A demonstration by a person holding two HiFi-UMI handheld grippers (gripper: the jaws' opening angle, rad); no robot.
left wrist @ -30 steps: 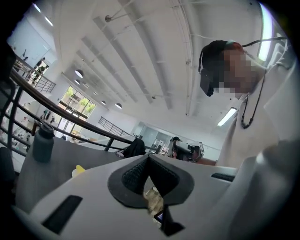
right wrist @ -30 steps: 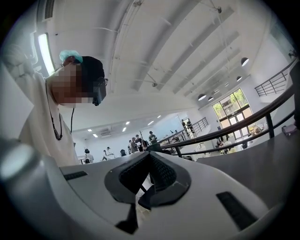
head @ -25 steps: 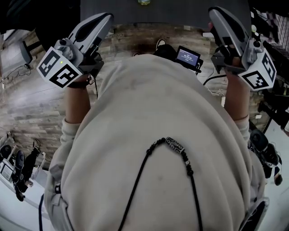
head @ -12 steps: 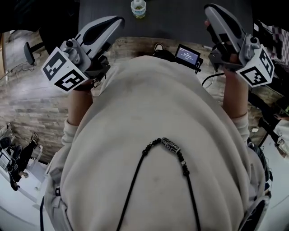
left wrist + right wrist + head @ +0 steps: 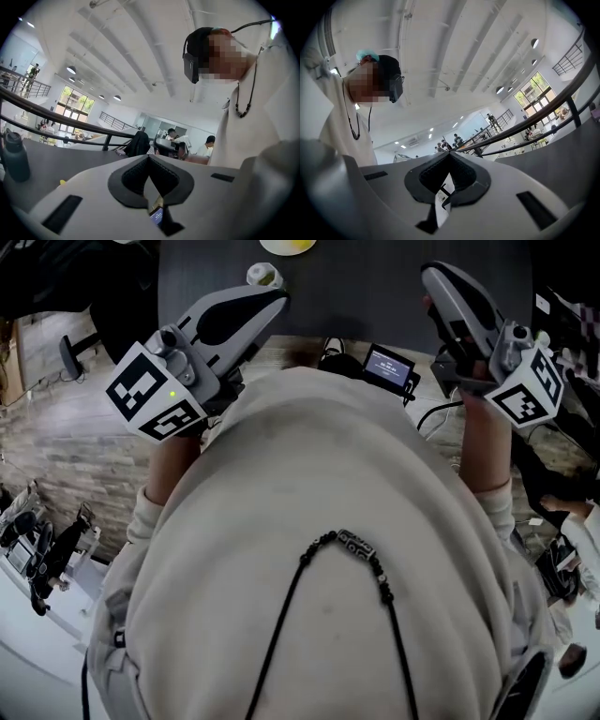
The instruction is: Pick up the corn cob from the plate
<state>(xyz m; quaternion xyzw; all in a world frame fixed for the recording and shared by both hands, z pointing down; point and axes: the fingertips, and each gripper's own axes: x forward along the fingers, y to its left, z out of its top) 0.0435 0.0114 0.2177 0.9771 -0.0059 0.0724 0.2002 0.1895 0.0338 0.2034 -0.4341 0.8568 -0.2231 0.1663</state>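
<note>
At the top edge of the head view a white plate (image 5: 272, 248) with something yellow on it, seemingly the corn cob (image 5: 298, 244), lies on the dark table (image 5: 375, 287), cut off by the frame. My left gripper (image 5: 277, 298) reaches over the table's near edge, a little short of the plate, jaws shut and empty. My right gripper (image 5: 432, 277) is held over the table farther right, also shut with nothing in it. In the left gripper view (image 5: 149, 157) and the right gripper view (image 5: 449, 153) the pads meet at their tips.
A small bottle (image 5: 263, 276) stands on the table just before the plate, by my left gripper. A dark flask (image 5: 14, 157) stands at the left of the left gripper view. The person's pale top fills the lower head view; wooden floor lies on both sides.
The table has slid further into view from the top, with the bottle and then the plate appearing. Both grippers have moved forward over its near edge, still shut.
</note>
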